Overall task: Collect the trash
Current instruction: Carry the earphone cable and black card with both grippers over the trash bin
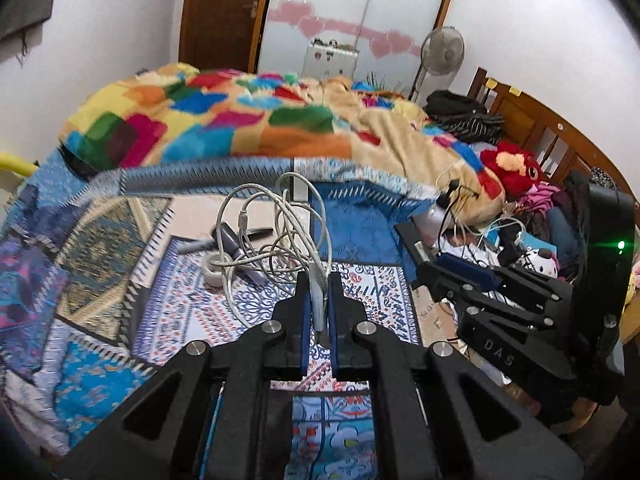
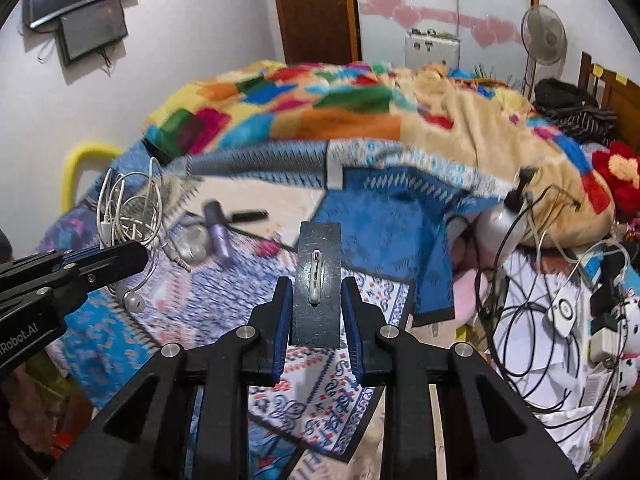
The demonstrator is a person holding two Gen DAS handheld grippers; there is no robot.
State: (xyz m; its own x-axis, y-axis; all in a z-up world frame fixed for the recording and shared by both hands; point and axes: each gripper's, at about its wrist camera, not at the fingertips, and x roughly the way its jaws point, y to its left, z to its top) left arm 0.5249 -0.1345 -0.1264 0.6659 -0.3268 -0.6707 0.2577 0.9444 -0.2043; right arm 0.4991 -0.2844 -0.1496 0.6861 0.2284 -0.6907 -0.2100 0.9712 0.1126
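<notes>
My left gripper (image 1: pixel 319 280) is shut on a tangled white cable (image 1: pixel 276 232) and holds it above the bed; the same cable shows in the right wrist view (image 2: pixel 128 212), hanging from the left gripper (image 2: pixel 136 256). My right gripper (image 2: pixel 316 288) is shut on a dark flat rectangular card (image 2: pixel 316 280) with a small white clip on it, held upright. On the patterned sheet lie a purple tube (image 2: pixel 218 232), a black pen (image 2: pixel 250 216), a tape roll (image 1: pixel 212 266) and a grey earpiece (image 2: pixel 134 300).
A colourful patchwork blanket (image 1: pixel 240 120) is heaped at the back of the bed. Black and white cables (image 2: pixel 540 308), a white bottle (image 2: pixel 496 220) and soft toys (image 1: pixel 516 168) crowd the right side. A wooden headboard (image 1: pixel 532 120) and a fan (image 1: pixel 442 52) stand beyond.
</notes>
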